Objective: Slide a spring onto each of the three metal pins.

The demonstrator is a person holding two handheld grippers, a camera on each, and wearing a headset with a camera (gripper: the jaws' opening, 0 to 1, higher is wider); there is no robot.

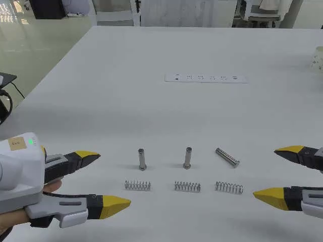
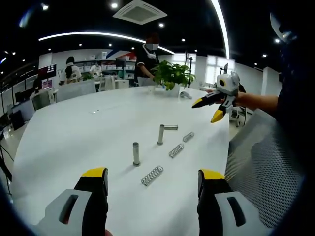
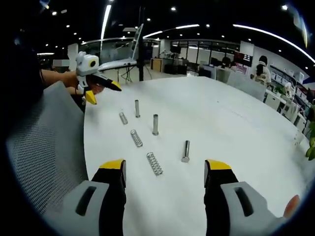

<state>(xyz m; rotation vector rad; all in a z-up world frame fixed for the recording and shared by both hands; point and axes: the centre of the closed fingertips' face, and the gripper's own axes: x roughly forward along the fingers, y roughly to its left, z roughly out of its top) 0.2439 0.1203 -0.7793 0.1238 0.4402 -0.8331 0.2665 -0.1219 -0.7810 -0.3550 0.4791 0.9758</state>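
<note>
- The job has not begun: no spring sits on a pin, so the step in hand is the first pick-up.
- The left gripper (image 1: 109, 179) hangs low over the table (image 1: 151, 101), left of the parts. Its jaws are spread wide and hold nothing.
- The right gripper (image 1: 266, 172) faces it from the other side, also wide apart and empty.
- The left pin (image 1: 142, 159) and middle pin (image 1: 187, 157) stand upright, head down.
- The right pin (image 1: 227, 157) seems to lie on its side, tilted away. The right gripper view leaves that less sure.
- The left spring (image 1: 138, 185), middle spring (image 1: 187, 186) and right spring (image 1: 229, 187) lie flat in a row. Each is just in front of its pin and touches none of them.
- The left spring lies nearest the left gripper, in line between its jaws in the left gripper view, so it is the likely first target.
- The next move calls for a light pinch across the coils, since a hard squeeze could crush the spring or flick it away.
- The spring must then be turned on end and lowered straight over the pin top. The free-standing pin may topple if nudged.
- The right pin will probably need standing up or holding first.
</note>
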